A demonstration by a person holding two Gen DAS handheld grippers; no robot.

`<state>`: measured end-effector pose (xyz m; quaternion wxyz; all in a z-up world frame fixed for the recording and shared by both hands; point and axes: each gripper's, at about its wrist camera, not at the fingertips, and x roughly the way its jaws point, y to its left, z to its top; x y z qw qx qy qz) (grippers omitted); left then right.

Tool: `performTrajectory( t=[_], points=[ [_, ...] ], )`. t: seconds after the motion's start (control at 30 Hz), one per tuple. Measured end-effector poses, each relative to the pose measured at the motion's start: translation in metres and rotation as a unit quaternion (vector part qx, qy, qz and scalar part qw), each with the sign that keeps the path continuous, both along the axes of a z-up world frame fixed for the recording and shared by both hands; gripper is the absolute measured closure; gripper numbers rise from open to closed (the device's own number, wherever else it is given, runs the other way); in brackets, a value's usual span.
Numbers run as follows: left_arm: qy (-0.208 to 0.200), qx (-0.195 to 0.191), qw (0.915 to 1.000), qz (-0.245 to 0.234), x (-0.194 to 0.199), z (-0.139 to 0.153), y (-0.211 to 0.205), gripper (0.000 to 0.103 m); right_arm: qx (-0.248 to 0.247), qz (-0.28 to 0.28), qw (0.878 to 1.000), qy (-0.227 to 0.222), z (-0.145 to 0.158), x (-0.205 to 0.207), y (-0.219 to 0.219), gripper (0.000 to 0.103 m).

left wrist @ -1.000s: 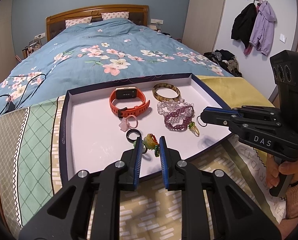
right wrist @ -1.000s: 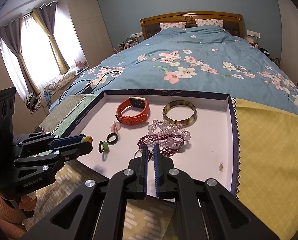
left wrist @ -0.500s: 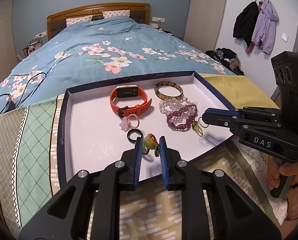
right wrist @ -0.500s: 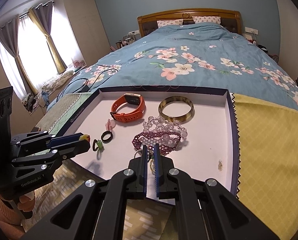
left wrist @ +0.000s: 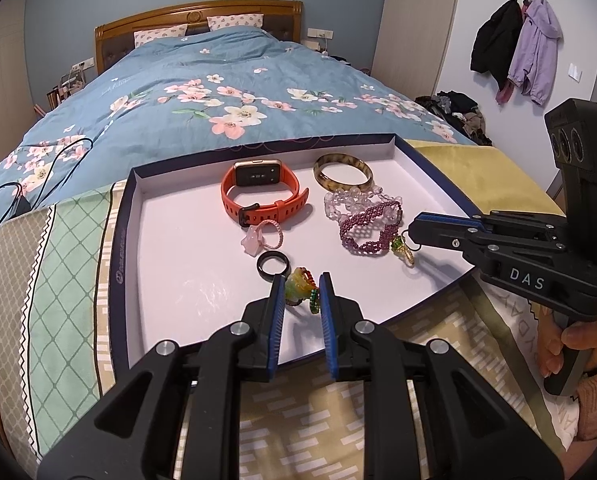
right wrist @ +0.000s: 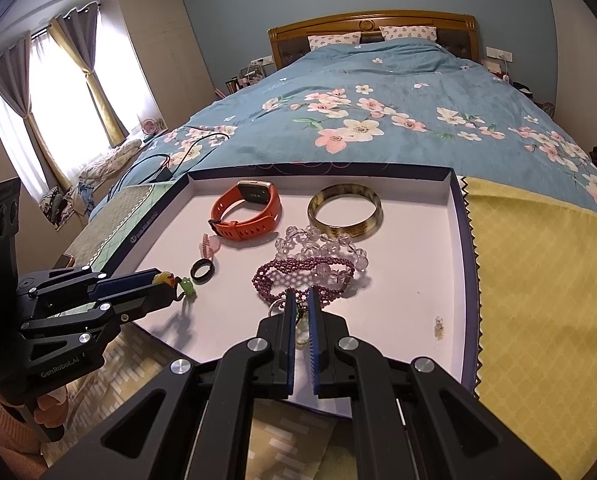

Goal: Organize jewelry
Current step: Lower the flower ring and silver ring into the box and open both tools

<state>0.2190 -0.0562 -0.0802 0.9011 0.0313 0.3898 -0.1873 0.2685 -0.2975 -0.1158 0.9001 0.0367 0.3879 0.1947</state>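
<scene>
- The left gripper point(left wrist: 301, 294) is clamped on a yellow-and-green beaded charm point(left wrist: 298, 289), which is pinched between the blue ribbed pads and is held just above the near part of the tray point(left wrist: 430, 164).
- The right gripper point(right wrist: 301, 312) is closed to a narrow gap on a green-and-gold pendant point(left wrist: 402, 249); the pendant hangs by its small metal ring from the fingertips, near the tray's right edge.
- The key relation is stated: each held piece lies directly ahead of its own gripper, along the finger axis, with bare tray floor beneath, so a set-down is judged to need only a short descent.
- Just beyond the left fingertips, 1 glossy black ring point(left wrist: 272, 265) is found, then a pink flower ring point(left wrist: 263, 237) of fine beads.
- Just beyond the right fingertips, a purple woven bead bracelet point(right wrist: 304, 274) is touched by a clear faceted bead bracelet point(right wrist: 322, 242).
- At the far side, an orange rubber-strapped watch point(left wrist: 258, 196) and a rigid mottled bangle point(left wrist: 343, 170) are laid side by side.
- The tray is a shallow card box, white inside, with a dark rim, resting on patterned bedding.
</scene>
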Motion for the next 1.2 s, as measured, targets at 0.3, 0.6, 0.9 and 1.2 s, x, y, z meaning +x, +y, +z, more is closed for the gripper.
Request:
performTrajectory(
  t=[0.3,0.6,0.9,1.2],
  points=[
    [0.003,0.0,1.0,0.0,0.0,-0.002,0.0,0.085,-0.001,-0.006,1.0,0.005,-0.004,0.003,-0.001,0.098],
    [0.009,0.003,1.0,0.003,0.002,-0.007,-0.002,0.085,-0.002,-0.008,1.0,0.009,-0.005,0.005,-0.001,0.098],
    [0.012,0.003,0.9999,0.006,0.004,-0.011,-0.002,0.085,-0.002,-0.009,1.0,0.011,-0.006,0.005,-0.002,0.098],
    [0.012,0.002,0.9999,0.007,0.004,-0.011,-0.002,0.085,-0.002,-0.01,1.0,0.012,-0.007,0.005,-0.002,0.098]
  ],
)
